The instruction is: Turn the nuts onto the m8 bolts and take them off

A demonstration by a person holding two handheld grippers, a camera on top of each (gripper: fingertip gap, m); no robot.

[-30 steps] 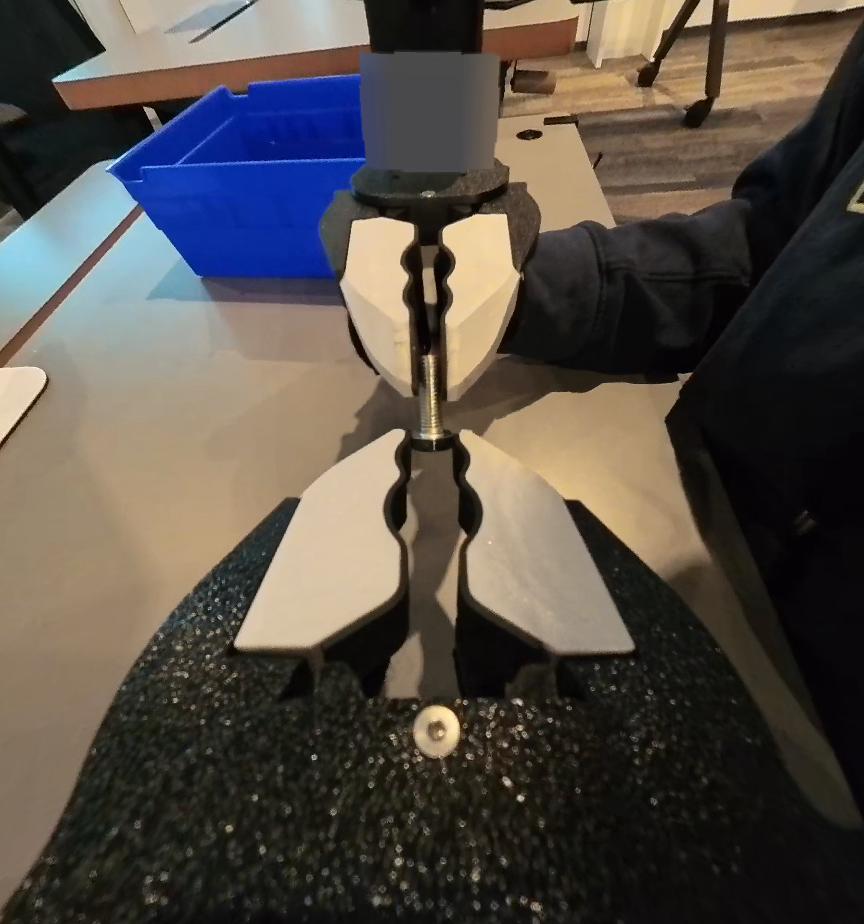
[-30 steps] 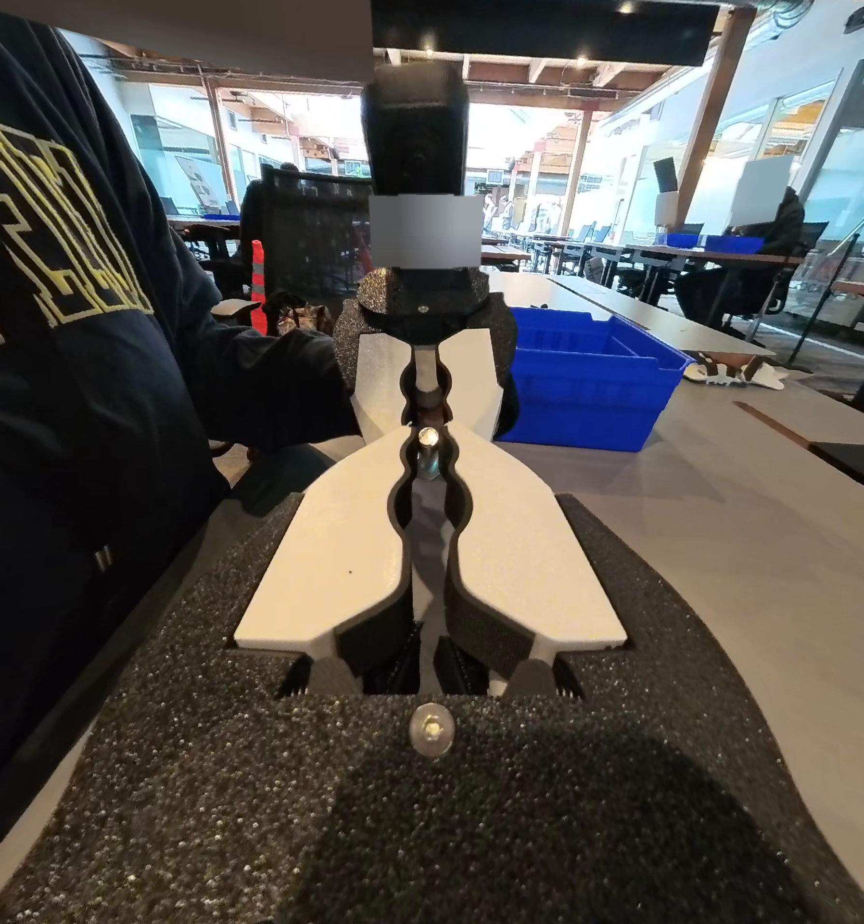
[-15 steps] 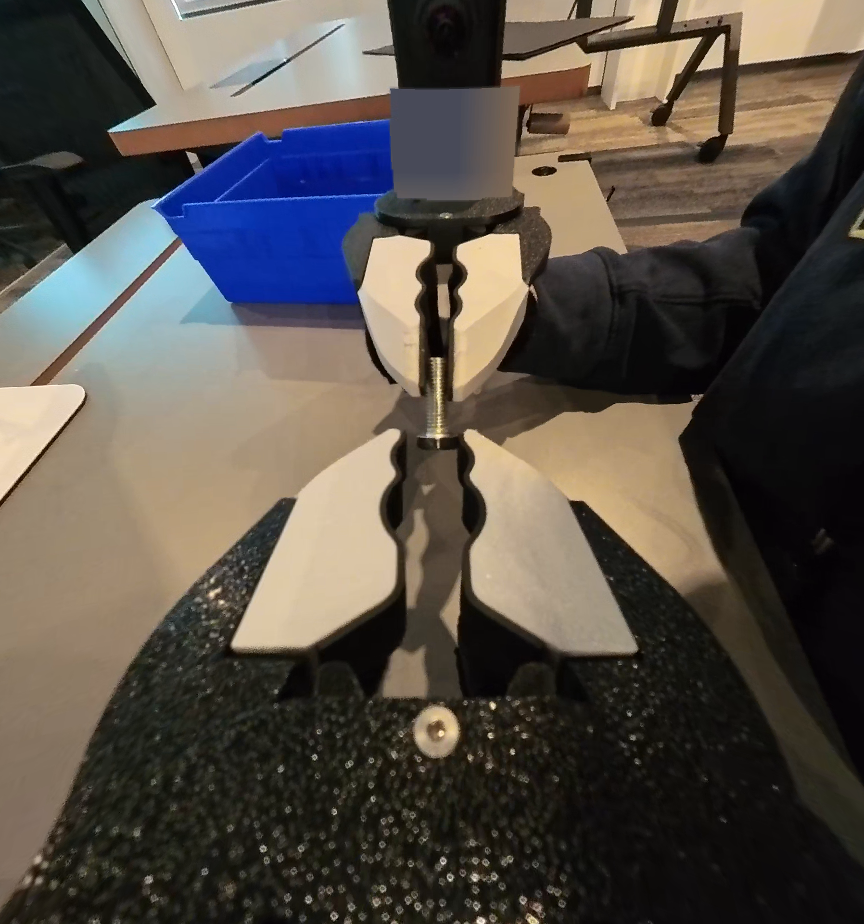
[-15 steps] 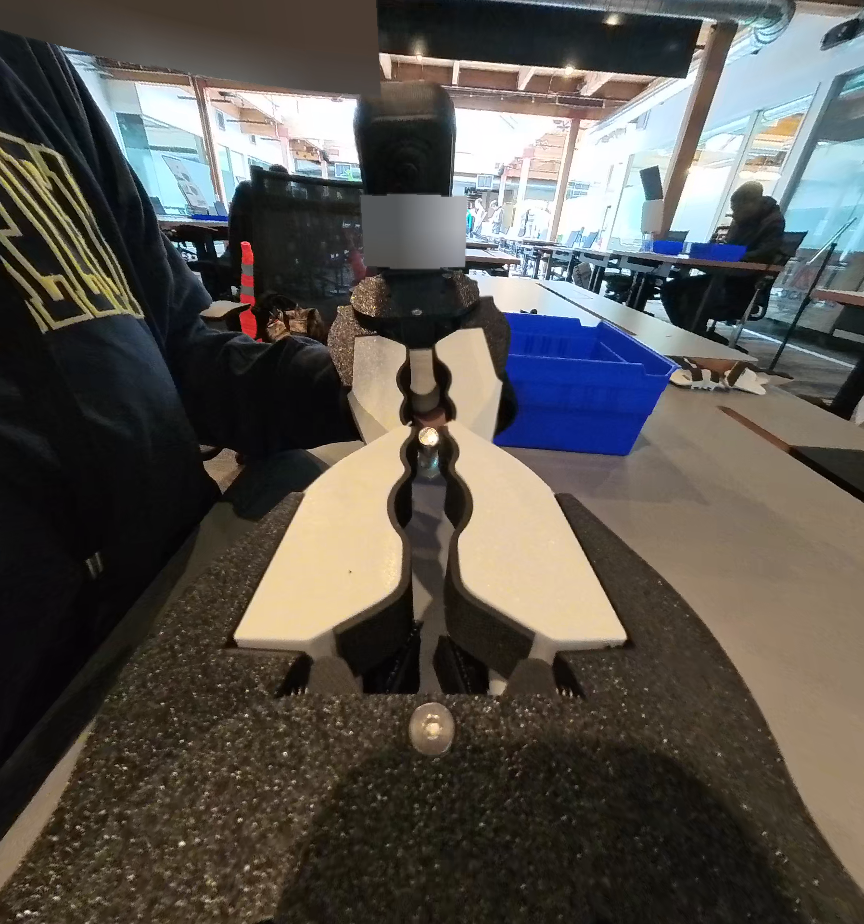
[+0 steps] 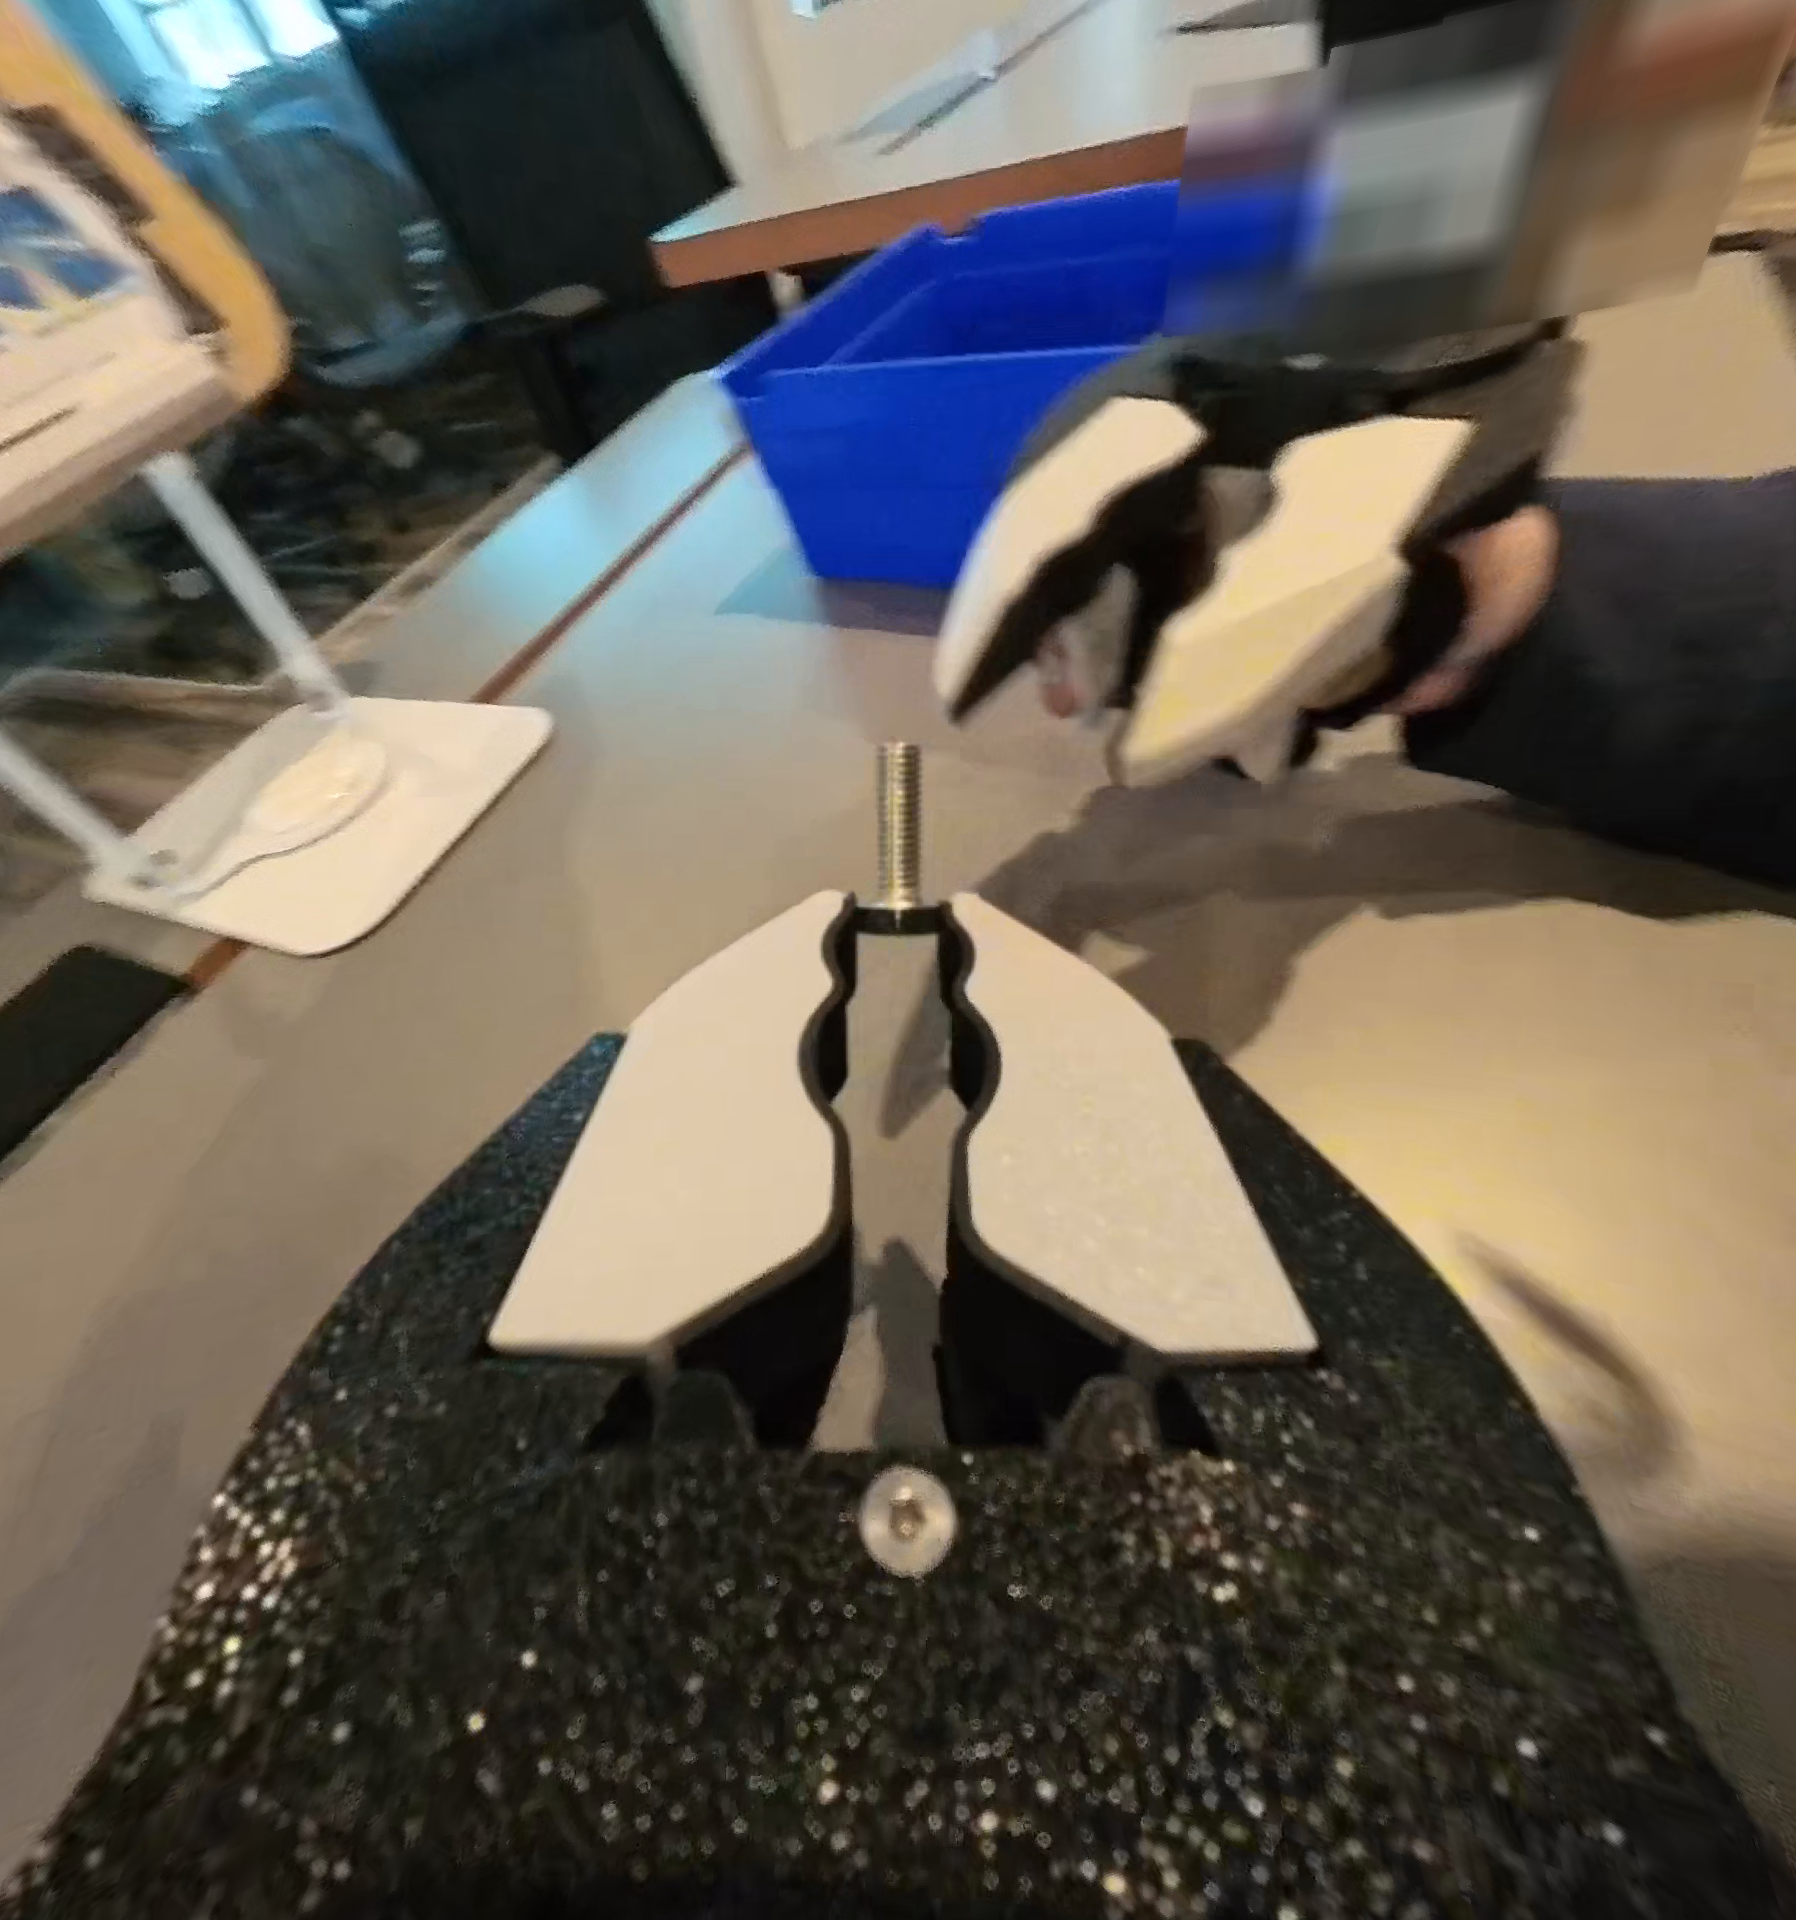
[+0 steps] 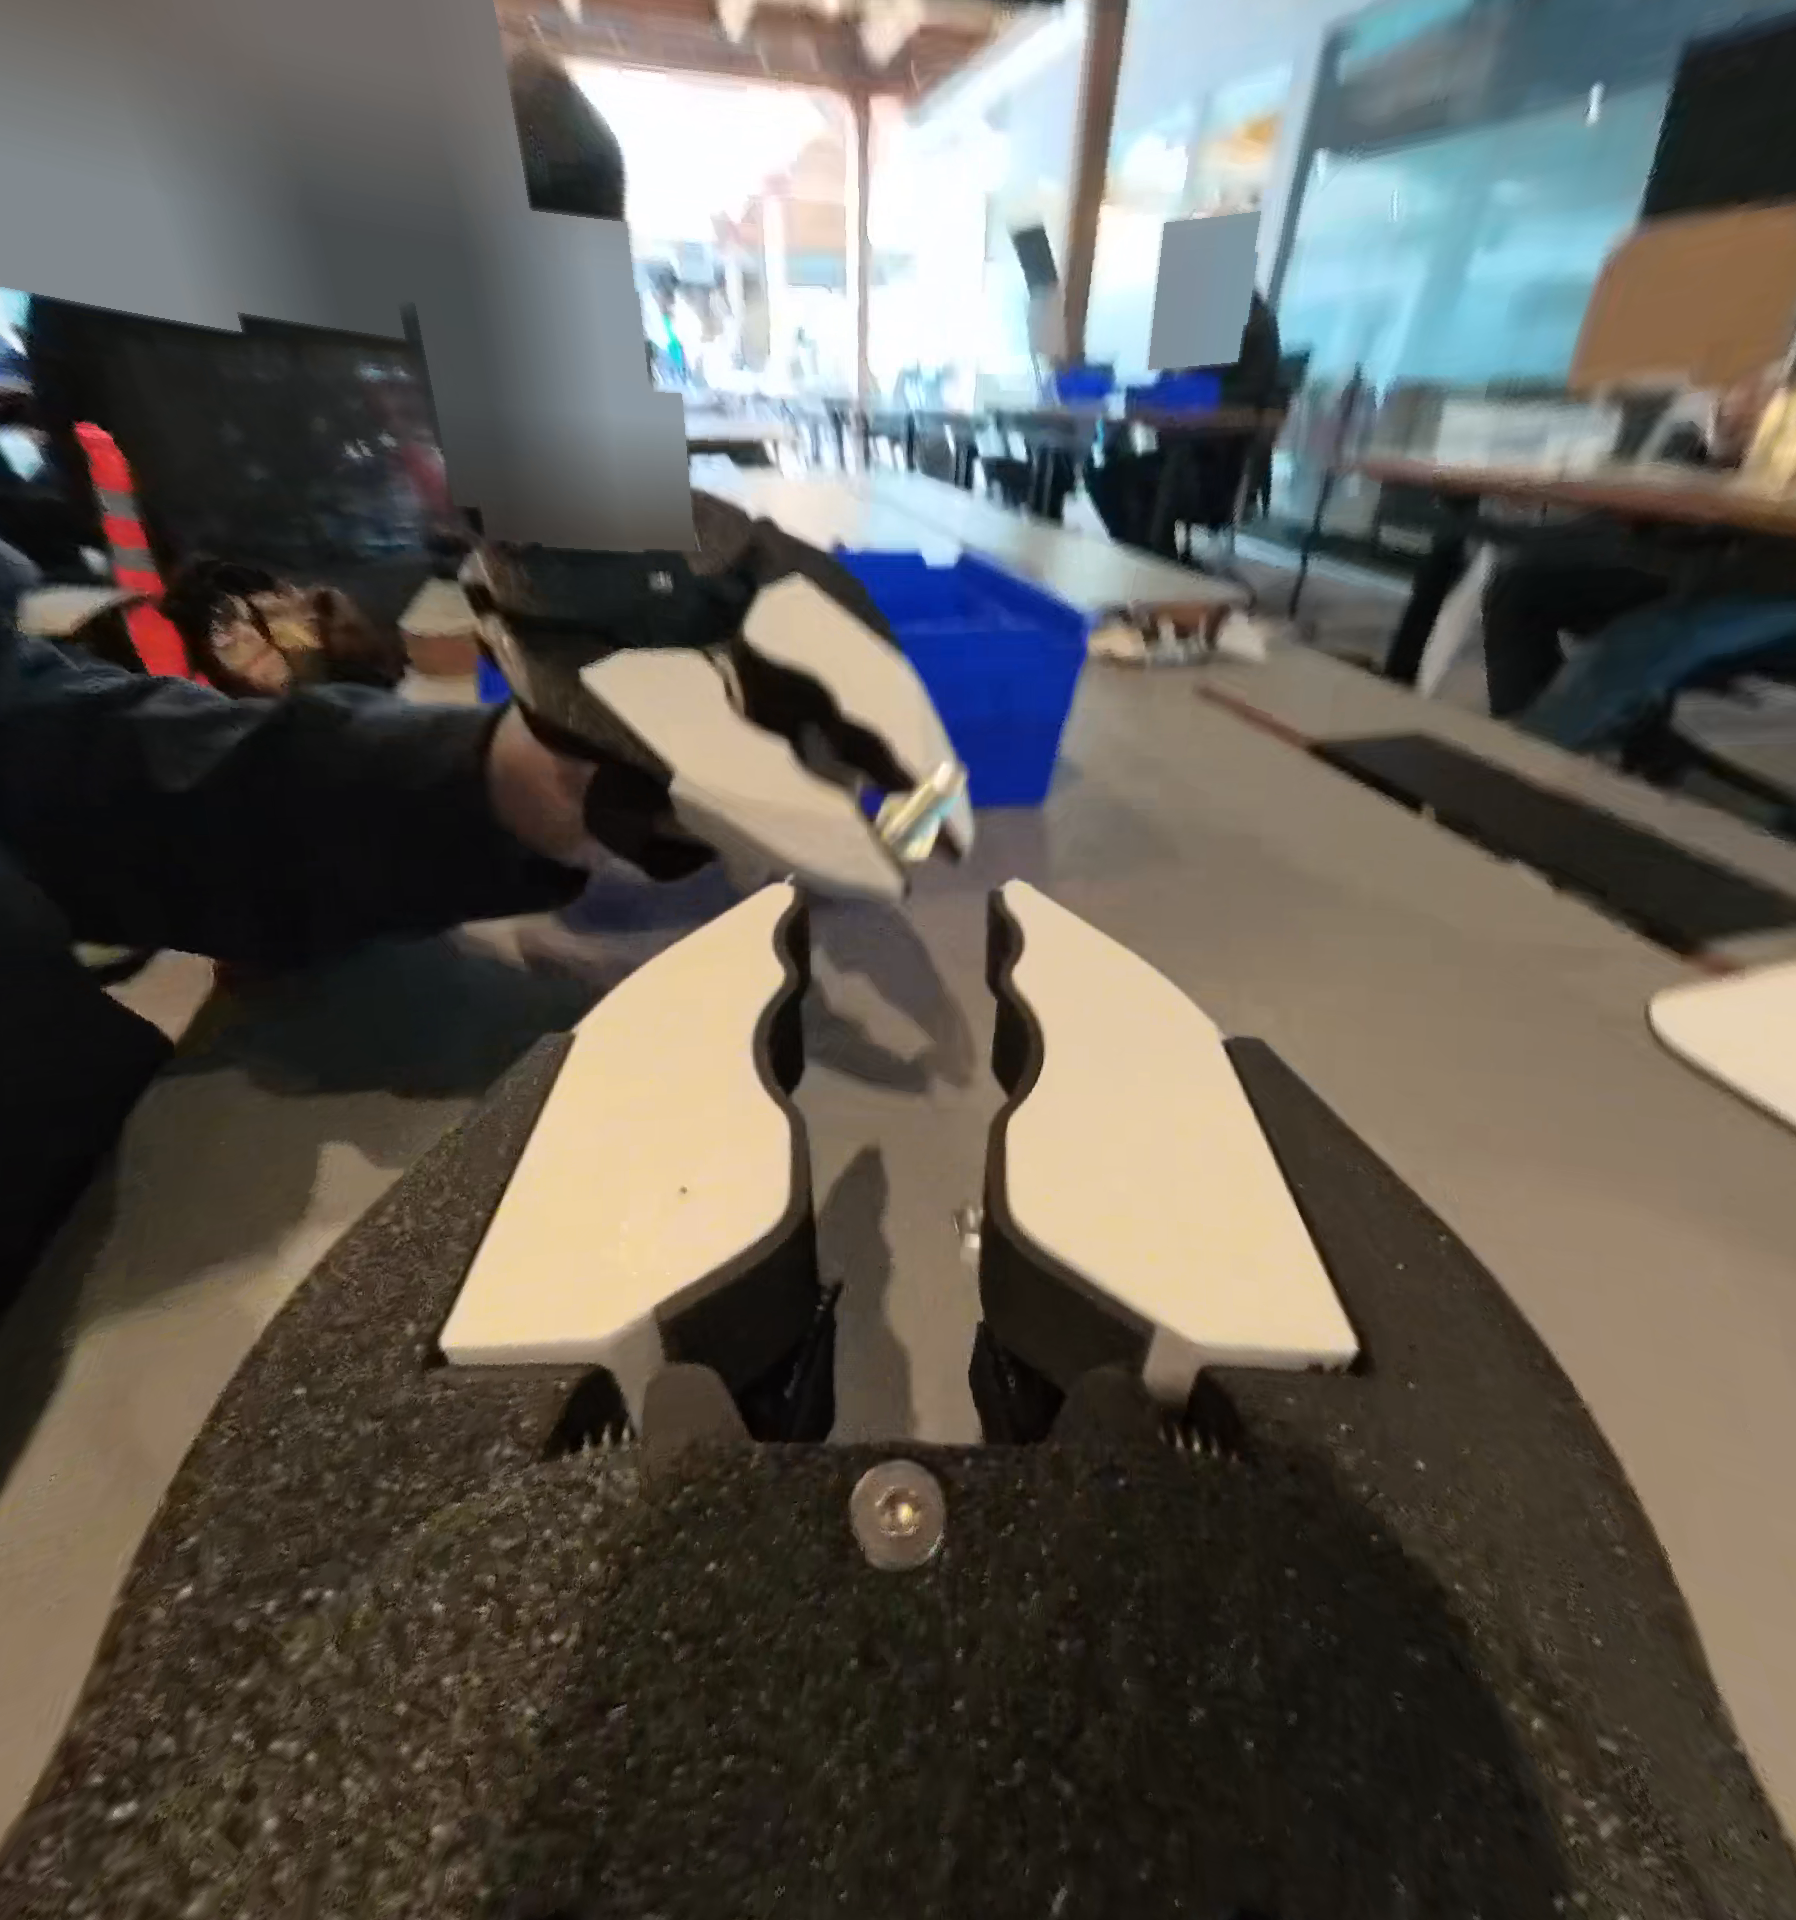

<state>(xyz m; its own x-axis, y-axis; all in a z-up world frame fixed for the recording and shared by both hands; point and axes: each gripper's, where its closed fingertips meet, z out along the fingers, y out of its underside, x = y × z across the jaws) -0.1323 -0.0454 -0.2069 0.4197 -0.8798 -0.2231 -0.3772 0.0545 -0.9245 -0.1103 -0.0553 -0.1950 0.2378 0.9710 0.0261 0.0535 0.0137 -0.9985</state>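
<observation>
Now left tongs (image 5: 898, 914) tight on bolt (image 5: 898, 821), right tongs (image 6: 896, 894) agape.

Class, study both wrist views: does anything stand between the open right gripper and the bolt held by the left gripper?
Nothing visible does. The bolt juts clear from the left gripper; the right gripper hangs apart, open air between.

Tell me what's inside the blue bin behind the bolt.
Only the blue inner walls of the blue bin show. Its front wall hides the floor, and the right gripper covers its right end, so any contents cannot be seen.
</observation>
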